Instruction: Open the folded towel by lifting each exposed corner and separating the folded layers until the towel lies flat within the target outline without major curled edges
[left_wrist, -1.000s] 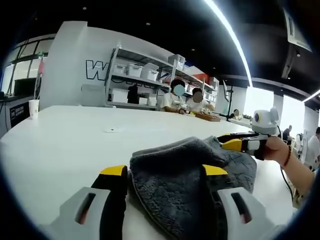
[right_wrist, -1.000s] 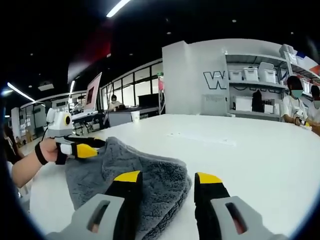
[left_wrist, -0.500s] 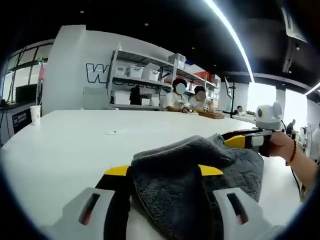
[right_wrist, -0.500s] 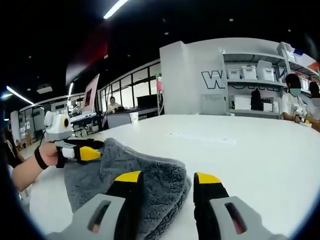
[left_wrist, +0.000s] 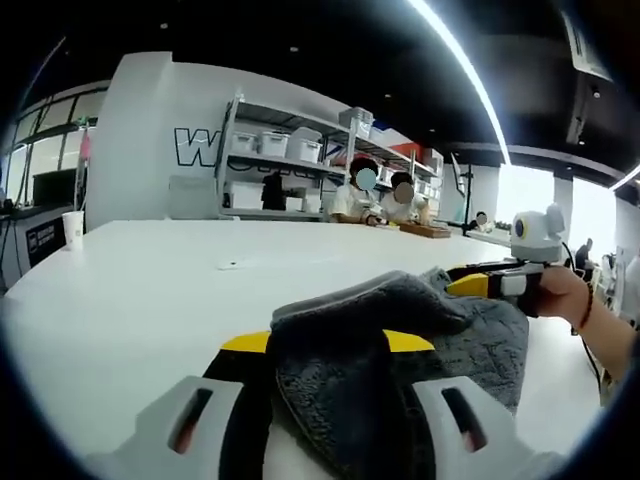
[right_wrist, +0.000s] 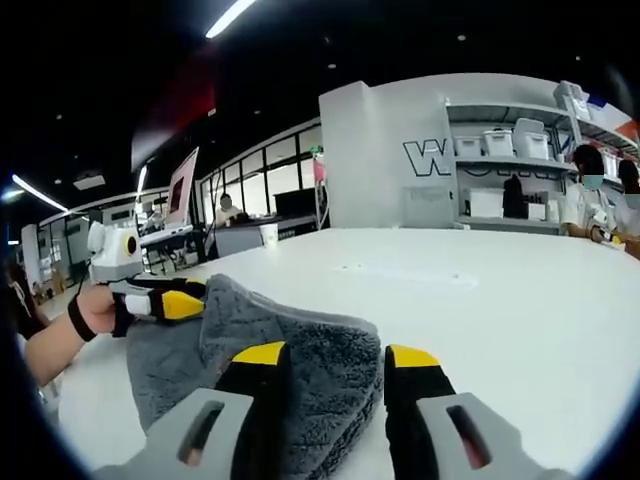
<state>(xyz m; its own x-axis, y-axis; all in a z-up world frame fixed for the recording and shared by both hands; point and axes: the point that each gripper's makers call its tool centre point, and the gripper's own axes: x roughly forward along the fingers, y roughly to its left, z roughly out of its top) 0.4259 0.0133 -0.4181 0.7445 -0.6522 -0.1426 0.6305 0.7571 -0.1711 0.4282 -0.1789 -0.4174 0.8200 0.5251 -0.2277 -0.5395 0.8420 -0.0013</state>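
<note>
Since 1 s ago we've narrowed the left gripper (left_wrist: 328, 342) onto the towel (right_wrist: 290, 345) fold on the table (right_wrist: 480, 290); right gripper (right_wrist: 335, 356) apart, straddling its edge, prob. to peel layers.

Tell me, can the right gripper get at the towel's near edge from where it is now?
Probably yes. The right gripper has open jaws either side of the grey towel fold on the white table, and nothing sits between them.

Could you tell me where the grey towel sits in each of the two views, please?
Left gripper view: grey towel low centre, bunched between that tool's jaws.
Right gripper view: low left of centre, over the left jaw.
Shared landmark: the shelving rack.
</note>
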